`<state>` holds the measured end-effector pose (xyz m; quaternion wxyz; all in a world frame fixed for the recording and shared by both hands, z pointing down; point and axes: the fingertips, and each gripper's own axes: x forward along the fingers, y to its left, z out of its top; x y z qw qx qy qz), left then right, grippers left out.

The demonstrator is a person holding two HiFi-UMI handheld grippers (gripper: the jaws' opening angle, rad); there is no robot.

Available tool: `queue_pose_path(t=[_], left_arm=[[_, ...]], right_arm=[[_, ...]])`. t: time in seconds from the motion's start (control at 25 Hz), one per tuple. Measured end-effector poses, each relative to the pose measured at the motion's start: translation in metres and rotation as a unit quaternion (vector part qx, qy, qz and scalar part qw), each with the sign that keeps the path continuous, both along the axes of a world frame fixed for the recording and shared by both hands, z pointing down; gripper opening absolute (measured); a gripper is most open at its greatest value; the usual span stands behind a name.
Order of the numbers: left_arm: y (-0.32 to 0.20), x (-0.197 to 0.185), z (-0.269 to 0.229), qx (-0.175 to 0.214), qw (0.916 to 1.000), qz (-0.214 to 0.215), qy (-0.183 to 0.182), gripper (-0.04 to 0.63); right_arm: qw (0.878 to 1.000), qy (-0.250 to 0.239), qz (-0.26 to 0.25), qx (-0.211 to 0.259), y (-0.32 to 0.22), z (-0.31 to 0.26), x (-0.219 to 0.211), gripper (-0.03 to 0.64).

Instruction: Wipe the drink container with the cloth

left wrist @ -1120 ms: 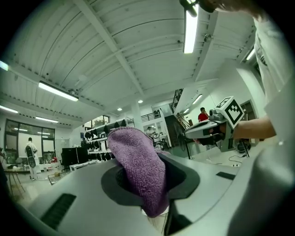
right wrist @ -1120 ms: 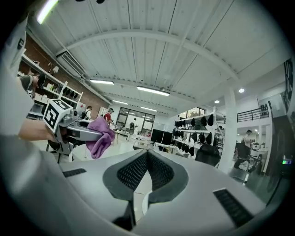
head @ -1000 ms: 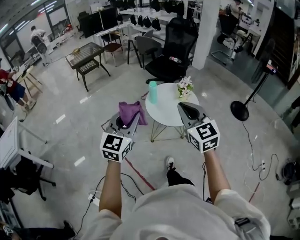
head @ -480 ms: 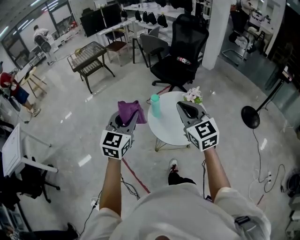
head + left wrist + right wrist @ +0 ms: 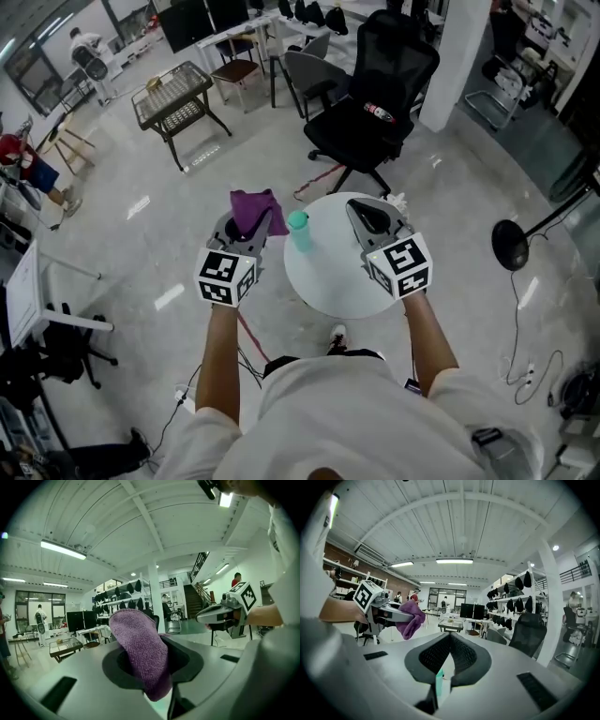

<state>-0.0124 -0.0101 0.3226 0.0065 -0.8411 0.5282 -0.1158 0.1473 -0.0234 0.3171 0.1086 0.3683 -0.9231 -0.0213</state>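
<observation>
From the head view, the left tongs [image 5: 253, 228] and the right tongs [image 5: 361, 214] are held out over a round white counter [image 5: 328, 281], each in one of the person's hands, with the teal drink container [image 5: 299, 232] standing upright on the counter near its left edge. The container sits between the two tools, closer to the left one, and neither touches it. That view shows a purple cloth [image 5: 251, 206] draped at the tip of the left tongs, but not how it is gripped. The left gripper view does: the tongs are clamped on the cloth, which bulges up out of the jaws and folds down over them. It also catches the right tongs off to the side against the room, which the head view cannot place in height. The right gripper view shows its own tongs pressed together with nothing between them. Through the narrow slit below the jaws a sliver of the teal container appears, low and beyond the tips. The same view shows the left tongs from the side, with the cloth hanging off their tip. Only the head view takes in the black office chair [image 5: 384, 84] beyond the counter and the pale glossy floor [image 5: 159, 244] around it.
</observation>
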Motion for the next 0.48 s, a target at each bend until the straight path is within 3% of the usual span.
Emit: queue_pose_path(t=[0.28,0.48], left_arm=[[-0.049,0.003,0.028,-0.034,0.9993,0.015,-0.010,0.118],[-0.079,-0.005,0.052,-0.058,0.9975,0.039,-0.008,0.118]], right_arm=[[0.999,0.008,0.003,-0.037,-0.043,0.032,-0.005,0.016],[0.998,0.022,0.002,-0.067,-0.057,0.061,-0.023,0.097]])
